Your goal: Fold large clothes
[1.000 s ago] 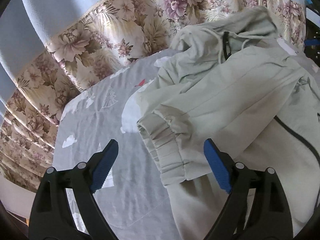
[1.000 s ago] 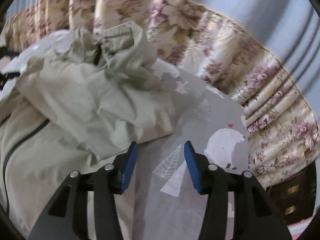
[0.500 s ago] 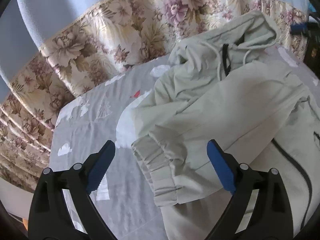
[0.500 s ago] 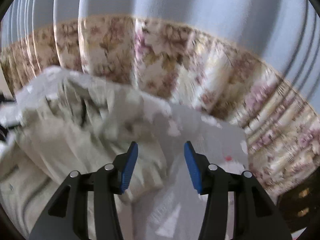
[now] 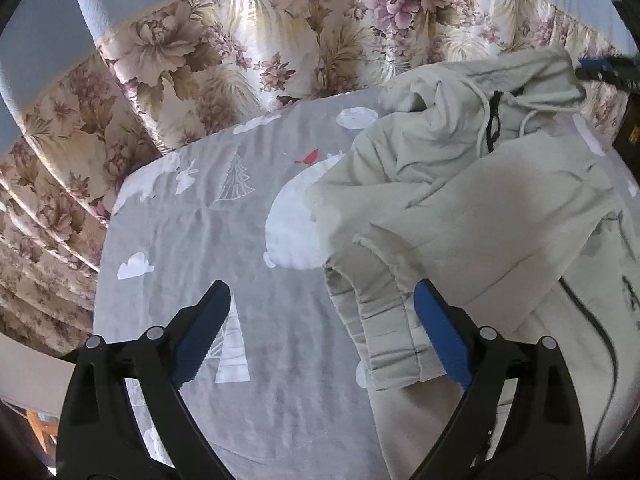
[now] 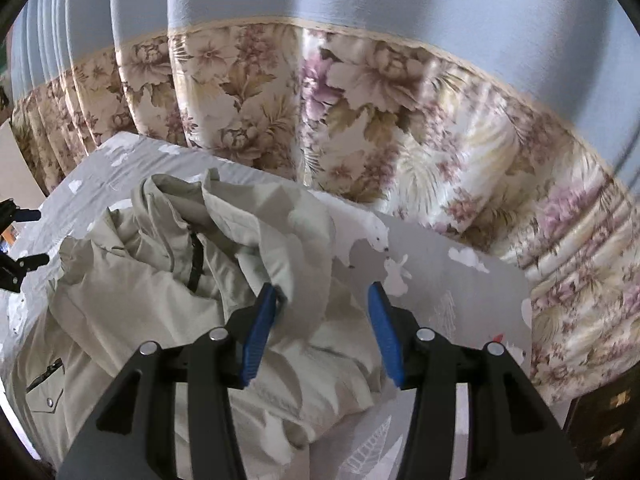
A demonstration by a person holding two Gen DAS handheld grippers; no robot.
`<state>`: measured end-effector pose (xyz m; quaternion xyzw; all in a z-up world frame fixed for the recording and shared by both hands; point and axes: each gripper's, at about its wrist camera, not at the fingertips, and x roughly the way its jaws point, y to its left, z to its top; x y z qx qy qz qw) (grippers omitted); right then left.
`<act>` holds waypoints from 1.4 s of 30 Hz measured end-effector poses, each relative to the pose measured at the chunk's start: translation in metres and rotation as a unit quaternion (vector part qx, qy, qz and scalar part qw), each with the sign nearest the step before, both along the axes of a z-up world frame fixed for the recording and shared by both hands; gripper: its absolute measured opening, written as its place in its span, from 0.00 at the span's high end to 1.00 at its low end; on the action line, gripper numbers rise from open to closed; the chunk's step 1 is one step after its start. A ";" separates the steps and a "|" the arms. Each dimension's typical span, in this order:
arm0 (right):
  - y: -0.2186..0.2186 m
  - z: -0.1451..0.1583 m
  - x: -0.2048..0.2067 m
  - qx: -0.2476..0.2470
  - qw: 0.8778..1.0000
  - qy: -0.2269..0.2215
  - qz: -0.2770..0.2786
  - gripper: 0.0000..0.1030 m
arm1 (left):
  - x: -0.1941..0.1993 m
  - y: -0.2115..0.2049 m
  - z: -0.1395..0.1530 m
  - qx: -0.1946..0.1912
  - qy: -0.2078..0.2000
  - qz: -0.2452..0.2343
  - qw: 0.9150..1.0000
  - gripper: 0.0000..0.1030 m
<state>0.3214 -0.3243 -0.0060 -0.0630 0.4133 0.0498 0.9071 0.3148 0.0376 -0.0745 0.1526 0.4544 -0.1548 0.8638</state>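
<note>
A pale green hooded jacket (image 5: 500,216) with a black zipper lies crumpled on the grey printed bedsheet (image 5: 200,240). One sleeve is folded across its body, and the elastic cuff (image 5: 380,332) rests on the sheet. My left gripper (image 5: 322,286) hovers open and wide above the sheet, its right finger (image 5: 440,332) just beside the cuff, touching nothing. My right gripper (image 6: 323,288) stands half open over the bunched jacket (image 6: 140,300) near the hood (image 6: 240,216), with fabric lying below the gap and no pad pressing on it.
A floral curtain (image 5: 240,60) with a blue upper part hangs right behind the bed. The sheet's far edge (image 6: 500,268) runs along it. The right gripper's blue finger (image 5: 600,70) shows at the hood, and the left gripper's fingers (image 6: 24,264) at the far left.
The left gripper drew back and leftward, so the cuff now lies by its right finger instead of between the jaws. The right gripper rose and swung over the jacket toward the hood.
</note>
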 end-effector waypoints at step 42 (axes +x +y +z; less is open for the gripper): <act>0.095 0.006 -0.056 -0.218 0.968 -0.069 0.105 0.93 | 0.021 -0.159 0.037 0.121 -0.171 -0.136 0.968 0.96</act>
